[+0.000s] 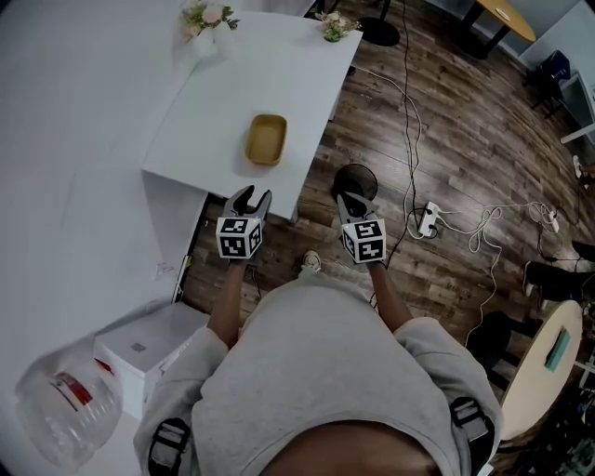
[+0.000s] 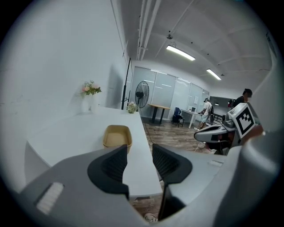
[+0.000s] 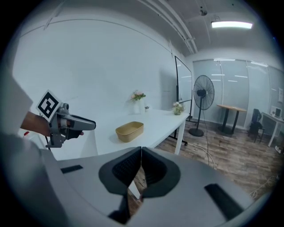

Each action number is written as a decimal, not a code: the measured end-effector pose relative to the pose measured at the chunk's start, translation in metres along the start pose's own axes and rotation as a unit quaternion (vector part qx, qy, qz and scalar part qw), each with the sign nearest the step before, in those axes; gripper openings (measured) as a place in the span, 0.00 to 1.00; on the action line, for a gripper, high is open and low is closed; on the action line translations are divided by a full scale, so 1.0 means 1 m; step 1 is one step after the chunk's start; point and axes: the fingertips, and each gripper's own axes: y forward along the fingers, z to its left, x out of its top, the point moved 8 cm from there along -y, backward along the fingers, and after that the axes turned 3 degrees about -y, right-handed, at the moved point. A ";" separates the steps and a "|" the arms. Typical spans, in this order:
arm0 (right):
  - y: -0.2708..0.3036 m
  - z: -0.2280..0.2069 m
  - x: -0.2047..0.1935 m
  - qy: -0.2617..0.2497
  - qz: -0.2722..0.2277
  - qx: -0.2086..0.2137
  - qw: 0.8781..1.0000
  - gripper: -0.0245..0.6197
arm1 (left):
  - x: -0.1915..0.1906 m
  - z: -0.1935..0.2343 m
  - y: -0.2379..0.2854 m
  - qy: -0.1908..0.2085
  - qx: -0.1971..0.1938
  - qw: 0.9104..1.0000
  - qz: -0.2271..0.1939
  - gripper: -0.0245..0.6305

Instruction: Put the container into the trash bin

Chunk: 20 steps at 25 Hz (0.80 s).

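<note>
A shallow tan container [image 1: 266, 139] lies empty near the front edge of the white table [image 1: 195, 121]; it also shows as the tan container [image 2: 117, 136] and the tan container [image 3: 129, 130]. My left gripper [image 1: 253, 195] hovers just short of the table's near edge, open with nothing between its jaws, pointing at the container as the left gripper [image 2: 140, 162]. My right gripper [image 1: 354, 198] is shut and empty, held above a round black trash bin [image 1: 359, 175] on the floor right of the table; in its own view the right gripper [image 3: 141, 166] points past the table corner.
Two small flower vases [image 1: 206, 20] [image 1: 333, 26] stand at the table's far end. A power strip [image 1: 428, 218] and cables lie on the wood floor. A white box [image 1: 149, 344] and a clear jug [image 1: 65, 400] sit at lower left. A standing fan [image 3: 202, 104] is beyond.
</note>
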 end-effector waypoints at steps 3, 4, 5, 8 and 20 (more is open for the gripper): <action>0.011 -0.011 0.009 -0.003 -0.005 0.004 1.000 0.06 | 0.006 0.003 0.010 -0.001 0.007 1.000 -0.001 0.32; 0.013 -0.014 0.011 -0.003 -0.007 0.005 1.000 0.06 | 0.008 0.004 0.012 0.000 0.008 1.000 -0.001 0.32; 0.016 -0.017 0.013 -0.005 -0.008 0.005 1.000 0.06 | 0.010 0.005 0.015 0.001 0.010 1.000 -0.002 0.32; 0.022 -0.023 0.019 -0.006 -0.012 0.008 1.000 0.06 | 0.015 0.007 0.021 0.003 0.013 1.000 -0.003 0.32; 0.027 -0.017 0.011 -0.001 0.001 0.014 1.000 0.06 | 0.020 0.016 0.028 0.013 0.012 1.000 0.001 0.32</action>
